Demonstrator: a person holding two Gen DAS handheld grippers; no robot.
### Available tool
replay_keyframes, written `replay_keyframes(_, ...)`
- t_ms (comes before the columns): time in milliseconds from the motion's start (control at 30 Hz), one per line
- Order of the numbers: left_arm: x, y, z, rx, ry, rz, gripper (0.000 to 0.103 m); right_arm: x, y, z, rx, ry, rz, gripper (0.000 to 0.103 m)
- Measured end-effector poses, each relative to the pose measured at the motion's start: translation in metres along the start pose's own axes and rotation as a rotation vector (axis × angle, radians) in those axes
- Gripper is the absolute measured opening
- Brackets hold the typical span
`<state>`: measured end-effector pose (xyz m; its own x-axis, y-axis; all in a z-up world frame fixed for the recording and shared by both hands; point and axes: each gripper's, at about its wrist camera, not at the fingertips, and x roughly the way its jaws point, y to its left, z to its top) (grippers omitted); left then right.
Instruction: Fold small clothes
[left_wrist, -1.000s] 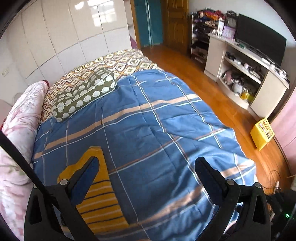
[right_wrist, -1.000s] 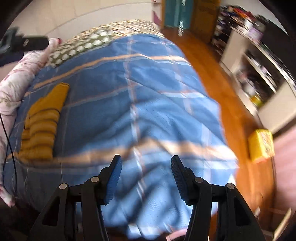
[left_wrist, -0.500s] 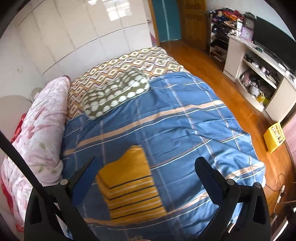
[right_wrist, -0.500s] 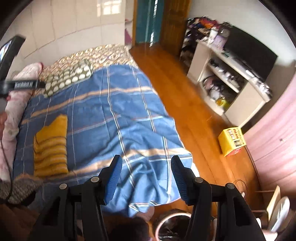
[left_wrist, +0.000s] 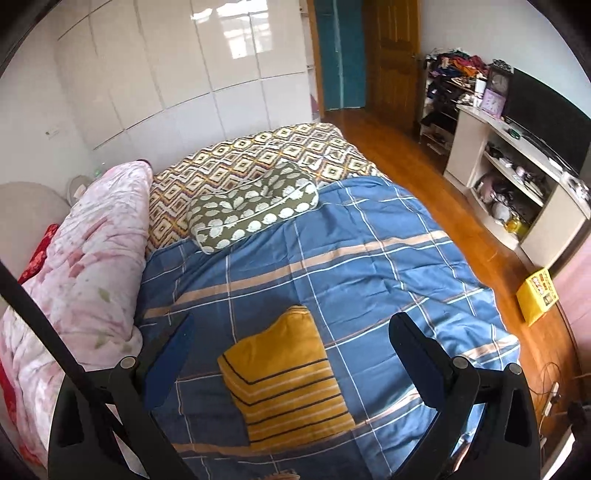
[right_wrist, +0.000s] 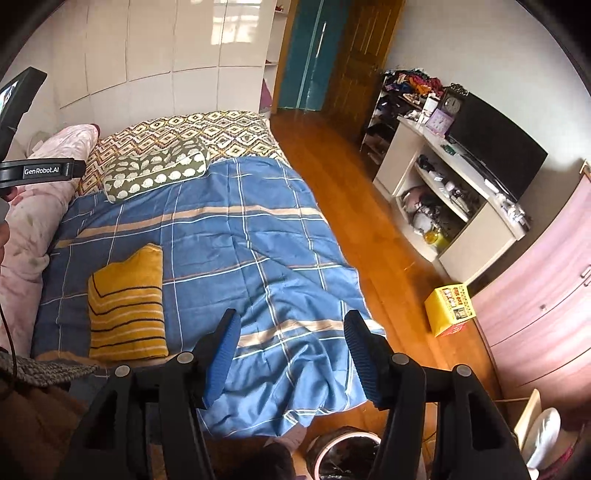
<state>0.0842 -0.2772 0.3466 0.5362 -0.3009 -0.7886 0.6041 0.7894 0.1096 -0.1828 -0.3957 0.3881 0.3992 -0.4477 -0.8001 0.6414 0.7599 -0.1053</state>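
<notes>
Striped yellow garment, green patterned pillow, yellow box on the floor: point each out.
Striped yellow garment (left_wrist: 288, 384), left wrist view, middle of folded top.
Green patterned pillow (left_wrist: 255, 206), left wrist view, top face.
Yellow box (right_wrist: 448, 309), right wrist view, side face.

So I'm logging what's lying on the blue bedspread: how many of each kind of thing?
Folded yellow striped garment: 1
Green patterned pillow: 1
Pink quilt, along the edge: 1
Total: 3

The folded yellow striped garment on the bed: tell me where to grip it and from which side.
Grip the yellow striped garment at its near striped edge, coming from above on the foot side. It lies flat and folded on the blue quilt, so pinching all layers there should keep the fold.
</notes>
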Motion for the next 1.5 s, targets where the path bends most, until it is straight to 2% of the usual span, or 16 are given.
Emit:
replay_keyframes(267, 0.011, -0.012, 0.003, 0.024, 0.041, 0.009, 0.103, 0.01, 0.001, 0.0, 0.007, 0.017, 0.01, 0.065)
replay_keyframes(467, 0.042, -0.037, 0.002, 0.038, 0.141, 0.066, 0.103, 0.042, -0.019, -0.008, 0.014, 0.066, 0.055, 0.065)
replay_keyframes(633, 0.085, -0.075, -0.004, 0.021, 0.308, 0.12, 0.103, 0.08, -0.057, -0.026, 0.038, 0.128, 0.116, 0.065)
replay_keyframes(867, 0.13, -0.165, -0.013, 0.041, 0.489, 0.208, 0.103, 0.132, -0.136, -0.057, 0.109, 0.223, 0.206, 0.065)
replay_keyframes(967, 0.138, -0.215, -0.016, 0.1, 0.524, 0.224, 0.103, 0.147, -0.177, -0.064, 0.155, 0.246, 0.231, 0.065)
replay_keyframes(1133, 0.15, -0.276, -0.014, 0.143, 0.574, 0.233, 0.103, 0.168, -0.228, -0.075, 0.221, 0.276, 0.26, 0.065)
replay_keyframes(1300, 0.16, -0.309, -0.015, 0.157, 0.611, 0.237, 0.103, 0.182, -0.261, -0.084, 0.27, 0.302, 0.272, 0.065)
replay_keyframes(1500, 0.161, -0.319, -0.022, 0.15, 0.62, 0.205, 0.103, 0.189, -0.271, -0.082, 0.255, 0.318, 0.27, 0.065)
